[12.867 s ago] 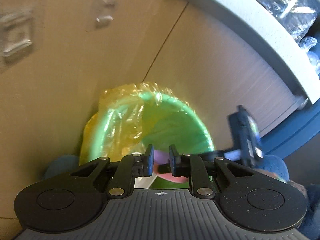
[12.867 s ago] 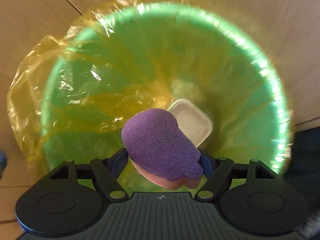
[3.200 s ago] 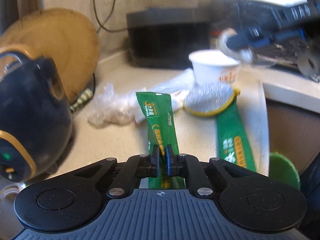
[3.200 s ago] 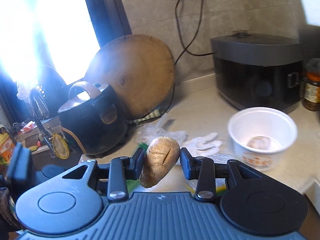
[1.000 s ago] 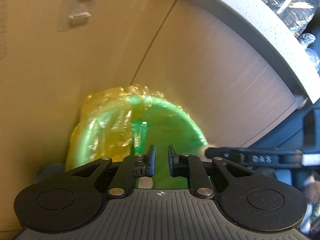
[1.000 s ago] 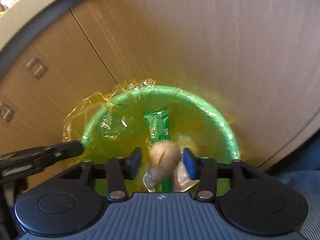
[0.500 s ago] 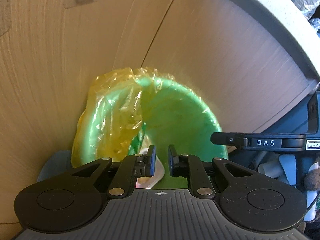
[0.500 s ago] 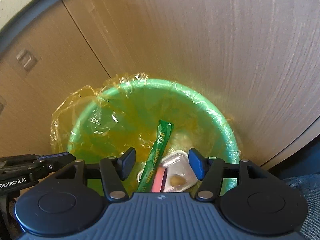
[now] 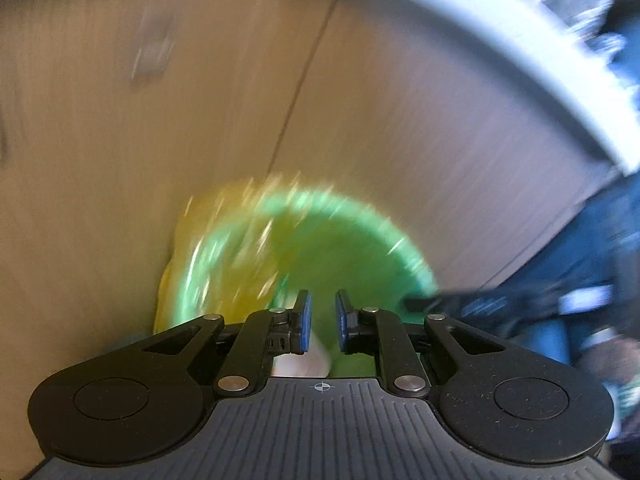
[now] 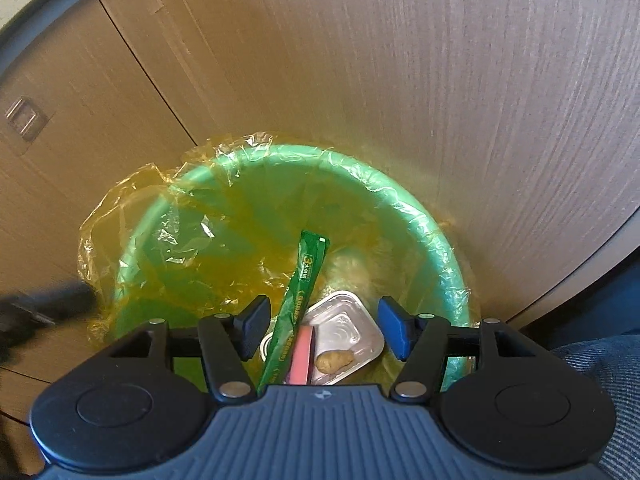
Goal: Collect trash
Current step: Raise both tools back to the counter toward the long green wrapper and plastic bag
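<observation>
Right tongs: we see our right tongs spread wide with nothing between the blue pads, poised above the mouth of the bin.
Left tongs: our left tongs stand slightly parted, a narrow gap between the pads and nothing in it; the whole left view is smeared by motion.
Bin: a round green trash bin lined with a yellow plastic bag, whose edge spills over the rim on the left; in the left wrist view the same trash bin shows as a green and yellow blur.
Trash inside: a foil tray lies at the bottom; a small brown lump, perhaps a piece of food, rests in the tray.
Green packet: a long green sachet leans steeply, its top end against the bag wall and its lower end down beside the tray.
Pink item: a pink strip lies just beside the sachet, over the tray's left edge; we cannot tell what it is.
Surroundings: wooden cabinet doors stand behind the bin, with the pale edge of the counter above in the left view.
Other tongs in view: a dark blurred shape at the left edge of the right view is likely our left tool.
Lower right: blue denim shows beside the bin.
</observation>
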Tool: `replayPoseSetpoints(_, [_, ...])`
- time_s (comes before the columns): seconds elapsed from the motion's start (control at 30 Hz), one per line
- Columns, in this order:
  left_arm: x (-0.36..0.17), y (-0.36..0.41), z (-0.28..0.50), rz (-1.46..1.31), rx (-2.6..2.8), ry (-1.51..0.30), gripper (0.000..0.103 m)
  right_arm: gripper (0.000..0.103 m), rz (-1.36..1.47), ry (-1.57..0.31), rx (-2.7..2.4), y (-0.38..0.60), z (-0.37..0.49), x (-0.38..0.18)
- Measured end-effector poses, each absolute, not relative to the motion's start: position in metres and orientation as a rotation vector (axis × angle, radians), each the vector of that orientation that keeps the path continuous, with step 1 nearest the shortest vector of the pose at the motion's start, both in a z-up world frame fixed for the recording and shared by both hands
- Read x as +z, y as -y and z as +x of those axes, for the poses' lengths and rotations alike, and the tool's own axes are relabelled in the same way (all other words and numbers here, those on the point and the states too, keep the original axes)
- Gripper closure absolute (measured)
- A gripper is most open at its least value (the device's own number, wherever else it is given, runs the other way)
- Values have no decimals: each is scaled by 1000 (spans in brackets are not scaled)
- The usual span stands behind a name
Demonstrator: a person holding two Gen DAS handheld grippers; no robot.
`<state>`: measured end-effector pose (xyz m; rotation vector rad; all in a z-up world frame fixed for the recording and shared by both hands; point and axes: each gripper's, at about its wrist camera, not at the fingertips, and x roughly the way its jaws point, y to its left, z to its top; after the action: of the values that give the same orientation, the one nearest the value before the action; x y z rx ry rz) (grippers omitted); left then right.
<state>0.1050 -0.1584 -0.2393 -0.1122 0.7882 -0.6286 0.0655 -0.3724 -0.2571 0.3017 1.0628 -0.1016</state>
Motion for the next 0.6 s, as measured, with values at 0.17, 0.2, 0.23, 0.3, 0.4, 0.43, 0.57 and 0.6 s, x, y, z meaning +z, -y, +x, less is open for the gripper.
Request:
replayPoseSetpoints(0.17, [-144,152,77,-19,-684,-601,88,41,305,-1060,-101,371,65,-256])
replayPoseSetpoints(0.2, [-122,147,68,10,-691,-566,87,40,304,-1059,-100,371,65,-256])
replayPoseSetpoints(0.23, [-99,141,58,48,-688,-518,87,39,302,-1058,-98,370,65,-255])
replayPoseSetpoints(0.3, [-62,127,42,124,-639,-423,87,39,293,-1058,-95,368,66,-255])
replayPoseSetpoints(0.4, [-24,104,30,242,-499,-318,87,39,274,-1058,-88,366,66,-255])
replayPoseSetpoints(0.43, [-18,98,32,273,-446,-310,87,39,268,-1057,-85,365,66,-254])
replayPoseSetpoints(0.57, [-16,83,55,357,-260,-372,87,38,251,-1056,-86,364,65,-254])
replayPoseSetpoints(0.6, [-17,80,60,376,-230,-388,87,38,250,-1056,-85,364,65,-254])
